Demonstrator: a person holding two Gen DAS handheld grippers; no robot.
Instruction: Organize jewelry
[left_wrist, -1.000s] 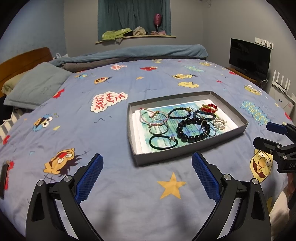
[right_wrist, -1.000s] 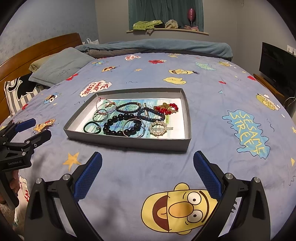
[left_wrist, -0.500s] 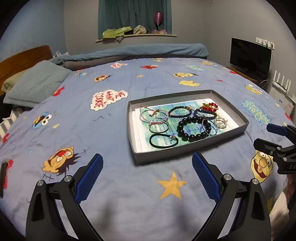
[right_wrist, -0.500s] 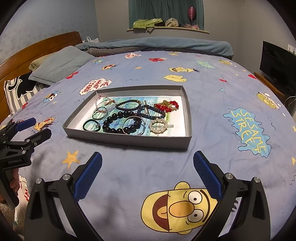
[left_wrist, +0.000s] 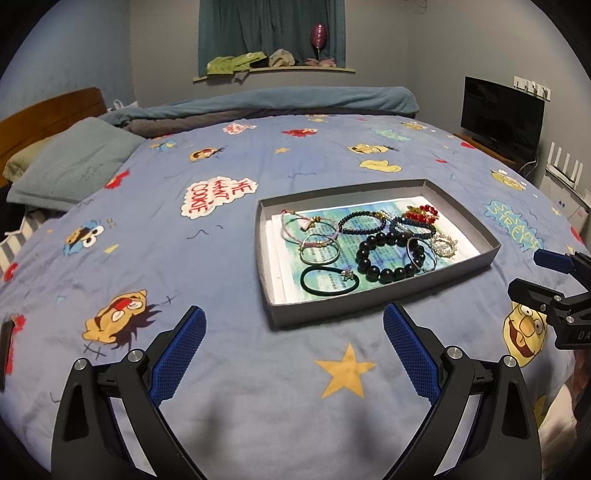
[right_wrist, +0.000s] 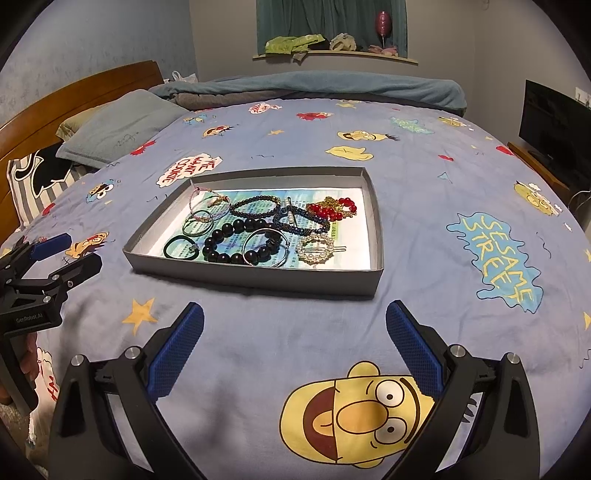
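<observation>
A shallow grey box (left_wrist: 384, 306) (right_wrist: 258, 280) lies on the bed with several pieces of jewelry on a printed paper liner. Inside are a black bead bracelet (left_wrist: 388, 254) (right_wrist: 236, 240), a dark green hair tie (left_wrist: 328, 282) (right_wrist: 183, 246), thin silver bangles (left_wrist: 319, 249), a red bead piece (left_wrist: 421, 214) (right_wrist: 332, 208) and a pearl hair clip (right_wrist: 317, 249). My left gripper (left_wrist: 293, 349) is open and empty, short of the box's near wall. My right gripper (right_wrist: 293, 349) is open and empty, also short of the box. Each gripper shows at the edge of the other's view.
The bed has a blue cartoon-print cover (left_wrist: 184, 258). A grey pillow (left_wrist: 74, 166) and wooden headboard (right_wrist: 74, 96) are at the left. A folded blanket (left_wrist: 277, 103) lies at the far edge. A TV (left_wrist: 502, 122) stands at the right.
Both views have shifted slightly; the box sits a little lower and closer in the right wrist view. Both grippers stay open and empty.
</observation>
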